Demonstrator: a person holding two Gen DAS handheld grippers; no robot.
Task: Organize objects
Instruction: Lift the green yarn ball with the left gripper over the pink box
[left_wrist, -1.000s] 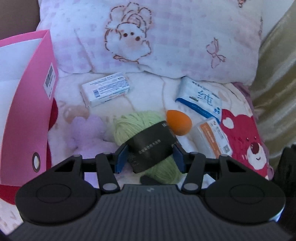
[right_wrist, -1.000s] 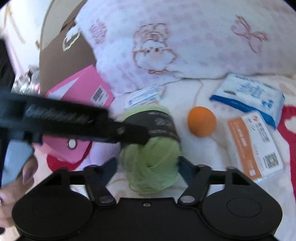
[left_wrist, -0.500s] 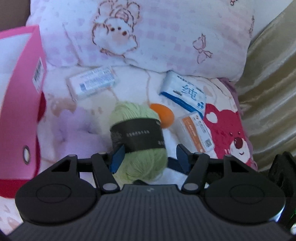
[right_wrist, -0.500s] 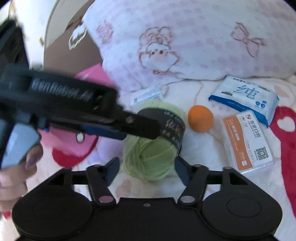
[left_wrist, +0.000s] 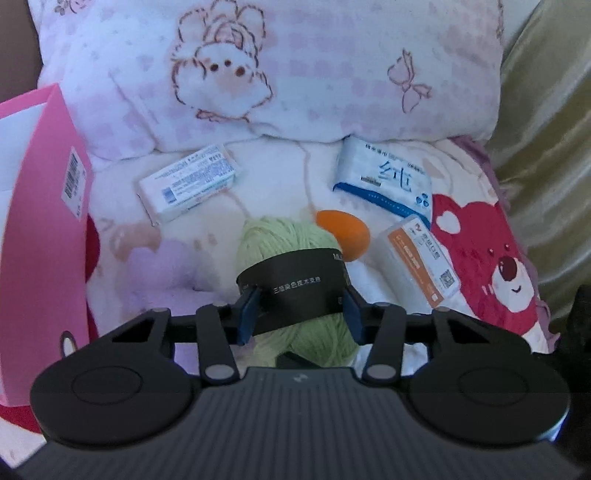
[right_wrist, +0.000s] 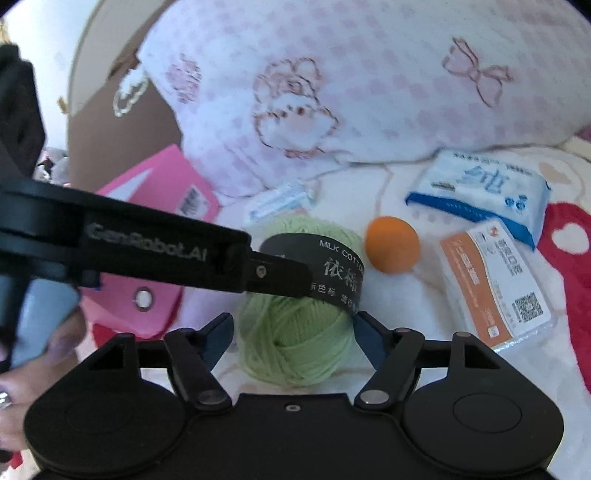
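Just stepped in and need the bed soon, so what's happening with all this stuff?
A person is sorting items on a cartoon-print blanket with two handheld grippers. The left gripper is closing on the black paper band of a green yarn ball; its pads look to be on the band. The right gripper straddles the same ball, jaws opening. An orange sponge egg and wrapped packets lie nearby, untouched.

Both grippers are black, with blue pads (left_wrist: 246, 314) and silver screws. The left gripper (right_wrist: 295, 275) has grey "GenRobot.AI" lettering.
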